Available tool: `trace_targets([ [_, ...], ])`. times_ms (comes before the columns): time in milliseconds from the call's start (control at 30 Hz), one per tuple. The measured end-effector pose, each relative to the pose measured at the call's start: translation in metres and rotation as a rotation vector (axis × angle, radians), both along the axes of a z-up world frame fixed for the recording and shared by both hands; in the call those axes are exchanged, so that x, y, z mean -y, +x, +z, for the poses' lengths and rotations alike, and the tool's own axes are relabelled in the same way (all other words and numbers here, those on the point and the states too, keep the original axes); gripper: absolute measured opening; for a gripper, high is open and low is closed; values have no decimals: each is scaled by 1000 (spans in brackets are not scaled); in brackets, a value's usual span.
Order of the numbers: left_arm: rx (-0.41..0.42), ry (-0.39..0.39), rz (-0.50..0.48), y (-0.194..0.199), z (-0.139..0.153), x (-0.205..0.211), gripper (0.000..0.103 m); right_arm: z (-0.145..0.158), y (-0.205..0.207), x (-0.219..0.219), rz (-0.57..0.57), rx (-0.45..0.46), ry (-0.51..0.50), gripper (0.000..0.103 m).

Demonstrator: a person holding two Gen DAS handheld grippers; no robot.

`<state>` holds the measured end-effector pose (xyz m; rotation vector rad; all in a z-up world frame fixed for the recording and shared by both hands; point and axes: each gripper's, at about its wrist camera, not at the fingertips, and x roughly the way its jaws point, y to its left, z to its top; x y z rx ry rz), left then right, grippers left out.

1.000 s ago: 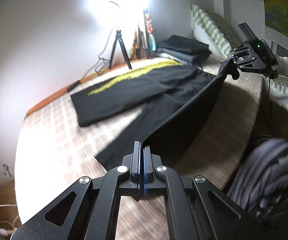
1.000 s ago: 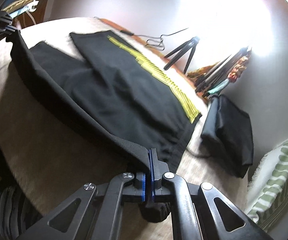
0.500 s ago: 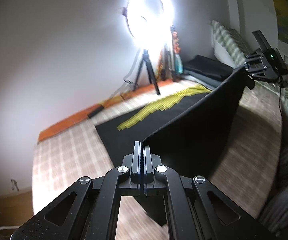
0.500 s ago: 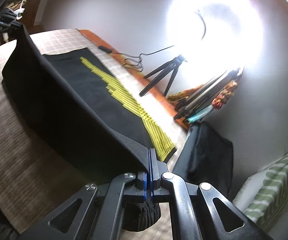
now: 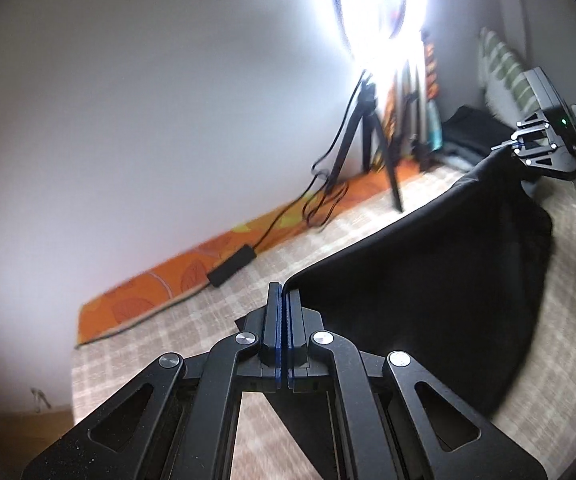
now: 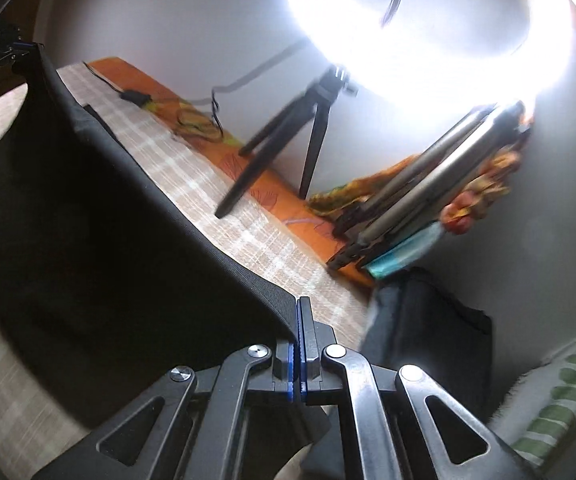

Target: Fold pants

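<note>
The left black two-finger gripper (image 5: 282, 300) is clamped on one end of the black fabric pants (image 5: 428, 264), and the right black two-finger gripper (image 6: 299, 316) pinches the ribbed edge at the other end. The garment hangs between the two tools as a raised sheet, its lower part draped on the beige checked bedspread (image 5: 248, 276) below. Just beyond the grippers an orange leaf-patterned strip of cloth (image 5: 160, 292) runs along the plain grey-white wall (image 5: 148, 120), with a small black power adapter (image 5: 232, 266) and its cable lying on it. Farther ahead a black tripod (image 6: 288, 136) carries a glaring white ring light (image 6: 428, 32). Beside the right gripper sit a folded black pile of clothes (image 6: 428, 328) and a green-striped white pillow (image 6: 560, 400).
</note>
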<state>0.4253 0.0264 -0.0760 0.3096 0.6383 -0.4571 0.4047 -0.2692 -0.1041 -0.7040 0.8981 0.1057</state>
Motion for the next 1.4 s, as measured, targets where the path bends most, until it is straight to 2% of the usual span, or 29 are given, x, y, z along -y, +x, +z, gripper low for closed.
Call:
trace_targets([
  [133,-66,44,16,25,-32,6,0,-33,29,6,-15,-54,-14,0],
  [167,-80,50,15,28,-37,5,0,-40,34,7,51,-20,-27,0],
  [500,-153,139,46,67,-82,21,2,-85,67,25,-32,-158,9,0],
  [533,-145,167,71,68,-85,23,4,-86,68,29,-47,-158,15,5],
  [600,-150,164,90,72,-85,24,6,-78,70,38,-120,-105,9,55],
  [633,-152,153,109,73,-83,22,10,-69,67,48,-159,-77,39,62],
  [667,-145,152,127,73,-80,20,19,-61,65,55,-180,-68,76,65],
  [700,-133,148,143,73,-77,17,28,-52,60,64,-199,-62,141,65],
  [733,-121,134,157,71,-71,12,29,-39,49,76,-223,-47,224,65],
  [833,-85,94,168,60,-52,2,30,-18,14,99,-298,1,353,69],
  [900,-57,83,156,48,-41,-3,42,-14,-5,111,-331,14,406,70],
  [933,-42,87,157,43,-37,-6,45,-15,-14,116,-351,16,419,70],
  [1067,-37,116,148,31,-32,-11,45,-25,-22,130,-404,14,399,63],
  [1133,-34,99,128,24,-31,-14,45,-25,-27,126,-415,22,431,64],
  [1200,-43,82,107,16,-32,-16,45,-32,-30,117,-414,-11,448,69],
  [1333,-77,65,77,6,-42,-24,47,-60,-36,105,-463,-72,311,69],
  [1367,-89,59,71,4,-45,-24,48,-66,-38,106,-475,-85,323,64],
  [1400,-98,54,64,1,-46,-27,49,-70,-39,108,-490,-101,357,45],
])
